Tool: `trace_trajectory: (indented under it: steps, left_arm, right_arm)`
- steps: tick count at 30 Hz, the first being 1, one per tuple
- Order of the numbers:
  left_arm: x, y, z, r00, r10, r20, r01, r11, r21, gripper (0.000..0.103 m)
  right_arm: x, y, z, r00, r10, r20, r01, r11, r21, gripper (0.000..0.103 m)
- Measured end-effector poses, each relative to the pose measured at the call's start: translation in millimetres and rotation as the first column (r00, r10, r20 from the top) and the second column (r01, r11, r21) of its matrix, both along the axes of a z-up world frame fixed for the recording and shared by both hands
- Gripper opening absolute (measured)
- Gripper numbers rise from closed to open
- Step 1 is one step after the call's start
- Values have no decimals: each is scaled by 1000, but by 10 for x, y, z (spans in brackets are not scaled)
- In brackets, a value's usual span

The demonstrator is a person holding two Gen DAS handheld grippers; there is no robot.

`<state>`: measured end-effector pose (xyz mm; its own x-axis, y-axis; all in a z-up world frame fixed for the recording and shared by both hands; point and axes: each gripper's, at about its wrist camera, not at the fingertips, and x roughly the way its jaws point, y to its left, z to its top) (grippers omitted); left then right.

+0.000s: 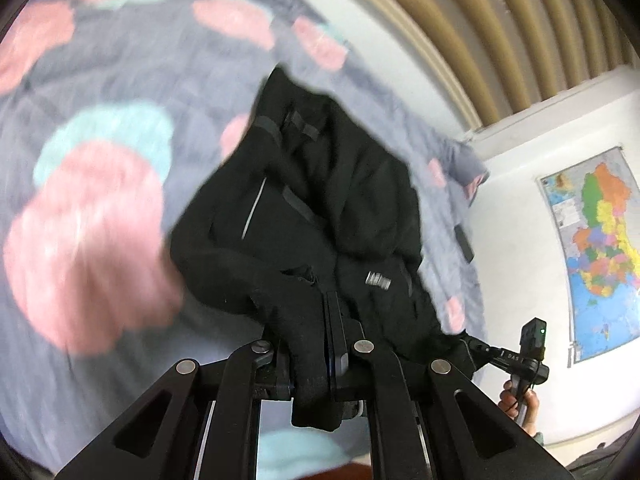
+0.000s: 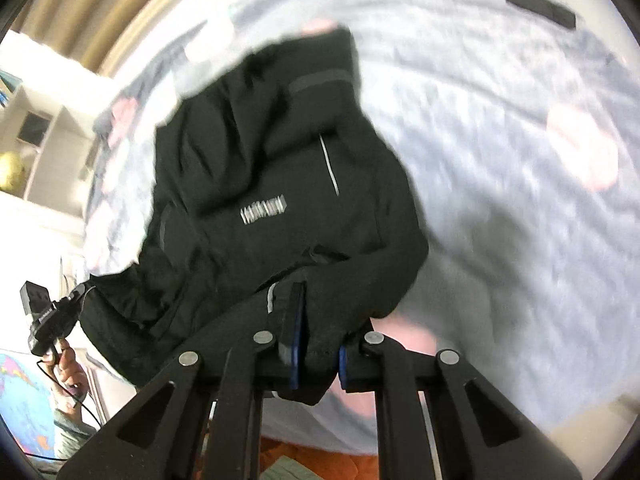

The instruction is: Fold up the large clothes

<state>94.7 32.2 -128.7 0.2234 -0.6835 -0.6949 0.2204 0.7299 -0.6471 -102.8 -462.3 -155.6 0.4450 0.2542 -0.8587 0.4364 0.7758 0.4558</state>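
Left wrist: black jacket (image 1: pixel 320 200) pinched btwn fingers (image 1: pixel 340 344), hanging over bedspread (image 1: pixel 100 80).

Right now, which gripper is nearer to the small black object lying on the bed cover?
Right. The small black object lies ahead and right of the right gripper; the left gripper holds the jacket farther to its left.

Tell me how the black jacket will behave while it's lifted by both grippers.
Likely floppy: the black jacket sags and bunches between the left gripper and right gripper. Probably bulky for its size, given thick folds. Slip seems unlikely while both pinch cloth.
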Motion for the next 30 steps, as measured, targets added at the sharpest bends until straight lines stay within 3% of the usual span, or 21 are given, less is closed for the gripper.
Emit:
trace_trajectory:
  steps: [10, 16, 22, 27, 30]
  left_arm:
    - [981, -368, 601, 983, 49, 175, -44, 999, -32, 11]
    - [1765, -748, 594, 977, 70, 202, -72, 997, 2, 11]
    - [2674, -1223, 80, 984, 113, 137, -127, 987, 101, 11]
    - [3189, -1529, -724, 990, 139, 11, -138, 968, 209, 12]
    - [3296, -1657, -1151, 992, 122, -39, -108, 959, 261, 12]
  right_arm:
    - [1038, -504, 637, 987, -7, 160, 22, 996, -92, 15]
    - [1951, -739, 645, 988, -17, 152, 40, 988, -149, 15]
    - [2920, -1036, 48, 996, -72, 49, 78, 991, -112, 17]
    - [3417, -1108, -650, 993, -94, -73, 88, 993, -79, 19]
    - [3582, -1119, -1052, 987, -103, -125, 98, 994, -43, 19]
